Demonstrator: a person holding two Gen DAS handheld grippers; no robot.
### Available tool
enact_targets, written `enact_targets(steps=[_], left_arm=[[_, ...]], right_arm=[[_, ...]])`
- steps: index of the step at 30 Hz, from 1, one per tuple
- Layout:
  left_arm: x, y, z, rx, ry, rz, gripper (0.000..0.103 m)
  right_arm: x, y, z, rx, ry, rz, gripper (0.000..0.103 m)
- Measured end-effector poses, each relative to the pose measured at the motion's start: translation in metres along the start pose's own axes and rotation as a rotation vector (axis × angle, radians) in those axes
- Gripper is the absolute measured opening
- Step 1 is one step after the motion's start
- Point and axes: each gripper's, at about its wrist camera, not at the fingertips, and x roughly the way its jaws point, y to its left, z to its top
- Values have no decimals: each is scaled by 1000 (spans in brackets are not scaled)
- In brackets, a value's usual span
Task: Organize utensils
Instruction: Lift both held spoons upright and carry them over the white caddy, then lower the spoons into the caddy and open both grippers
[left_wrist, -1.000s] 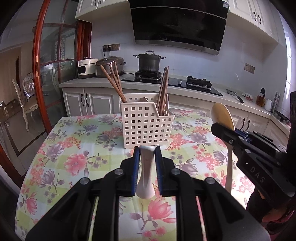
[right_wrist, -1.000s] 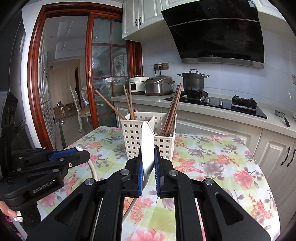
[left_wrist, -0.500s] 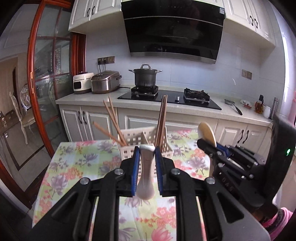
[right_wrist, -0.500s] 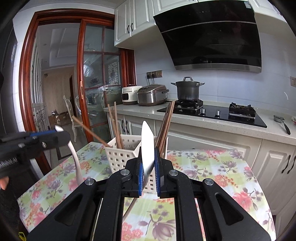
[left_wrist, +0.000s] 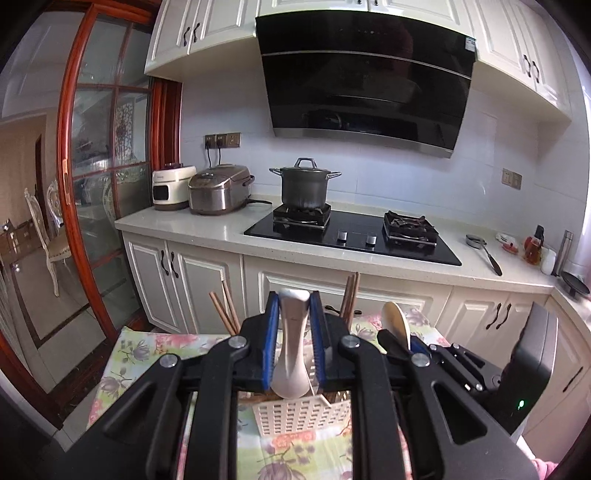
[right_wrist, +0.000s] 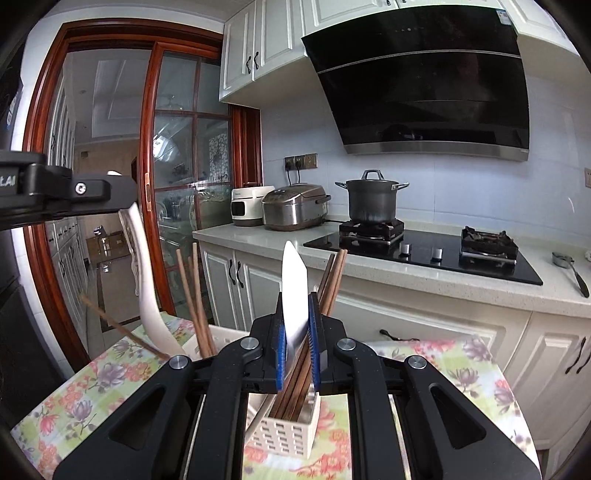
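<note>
- Pinching a white ceramic spoon by its handle, the left claw has its blue pads pressed against both sides, the spoon hanging upright above the white slotted basket.
- The right claw grips a pale flat-bladed utensil between its blue pads, the angled tip pointing upward above the claw.
- In the right wrist view the left claw shows at the upper left, with the white spoon curving down from it toward the basket.
- In the left wrist view the right claw sits just beside the left one, its pale utensil poking up.
- Brown chopsticks stand tilted in the basket's near compartment; more chopsticks lean out of the far side.
- The basket stands on a bench covered in a floral cloth.
- Behind, a dark pot sits on the hob, under a black hood.
</note>
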Motion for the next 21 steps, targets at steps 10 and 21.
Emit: enact_targets(steps=[10,21], left_arm=[[69,19,-7,-41,103,18,16],[96,35,-26,-72,160,30,23]], right_arm=[[58,-6,9,-73,-65,-29,11],[86,0,-8,-108,-97,-37,11]])
